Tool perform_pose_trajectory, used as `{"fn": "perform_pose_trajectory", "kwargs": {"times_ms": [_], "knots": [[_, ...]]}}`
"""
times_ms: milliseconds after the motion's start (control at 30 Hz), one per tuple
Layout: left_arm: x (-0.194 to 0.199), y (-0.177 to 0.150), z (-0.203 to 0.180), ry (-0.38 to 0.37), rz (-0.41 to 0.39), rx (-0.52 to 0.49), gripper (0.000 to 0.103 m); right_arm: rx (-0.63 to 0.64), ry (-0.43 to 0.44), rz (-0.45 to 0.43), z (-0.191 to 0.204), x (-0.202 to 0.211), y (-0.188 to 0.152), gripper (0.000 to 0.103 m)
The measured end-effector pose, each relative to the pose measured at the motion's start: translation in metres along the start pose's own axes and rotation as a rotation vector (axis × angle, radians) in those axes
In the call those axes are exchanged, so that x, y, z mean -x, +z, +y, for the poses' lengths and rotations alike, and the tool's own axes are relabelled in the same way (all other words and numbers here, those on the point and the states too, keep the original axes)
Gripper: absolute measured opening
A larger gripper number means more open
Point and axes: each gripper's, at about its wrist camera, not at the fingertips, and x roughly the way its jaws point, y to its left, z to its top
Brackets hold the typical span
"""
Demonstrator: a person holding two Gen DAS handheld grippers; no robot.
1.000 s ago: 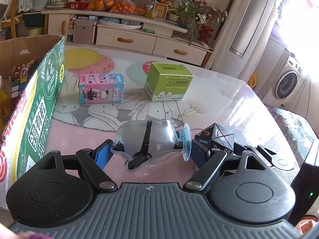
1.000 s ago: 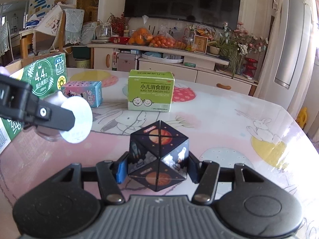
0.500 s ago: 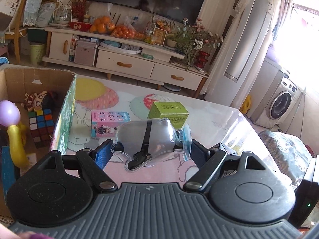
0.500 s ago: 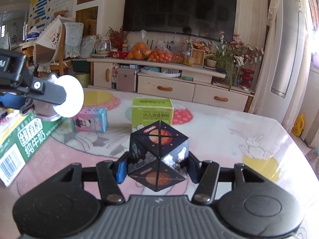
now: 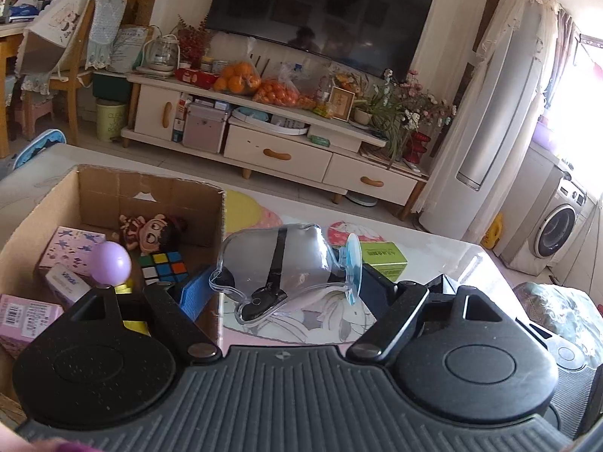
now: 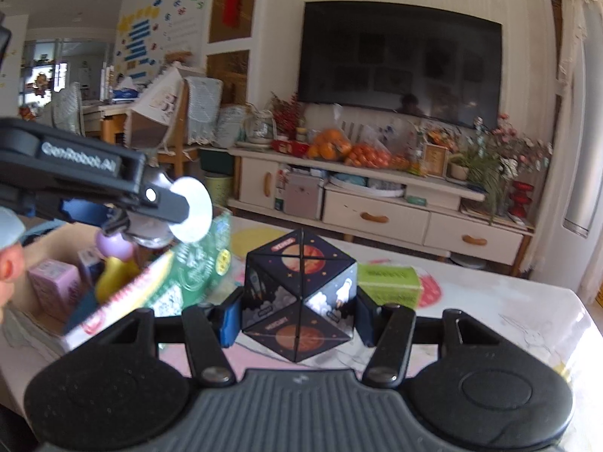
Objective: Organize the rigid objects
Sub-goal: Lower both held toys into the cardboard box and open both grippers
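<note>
My left gripper is shut on a clear plastic holder with a blue suction cup, held in the air at the right rim of the open cardboard box. It also shows from the side in the right wrist view, above the box. My right gripper is shut on a dark space-print puzzle cube, held above the table to the right of the box.
The box holds a Rubik's cube, a doll, pink cartons and a purple-topped toy. A green carton stands on the table beyond the grippers. A TV cabinet stands behind.
Both grippers have risen and moved left toward the box, each keeping its object. The left gripper now looks down into the box.
</note>
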Motion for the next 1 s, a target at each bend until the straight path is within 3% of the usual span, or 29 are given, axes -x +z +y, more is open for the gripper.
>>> {"fn": "perform_pose_trajectory", "kwargs": {"times_ms": [300,567,733,1000], "knots": [[0.013,-0.006,0.041,0.091,0.012,0.096,0.101,0.052,0.151,-0.049,0.047,-0.005,0.022,0.057],[0.031,-0.012,0.079,0.162,0.047,0.229,0.101,0.108,0.262,-0.04,0.08,-0.018,0.025,0.057],[0.033,-0.012,0.087,0.198,0.076,0.3,0.101,0.129,0.307,-0.013,0.095,-0.026,0.022,0.057],[0.032,-0.013,0.082,0.228,0.091,0.309,0.101,0.153,0.343,0.012,0.109,-0.029,0.015,0.057]]}}
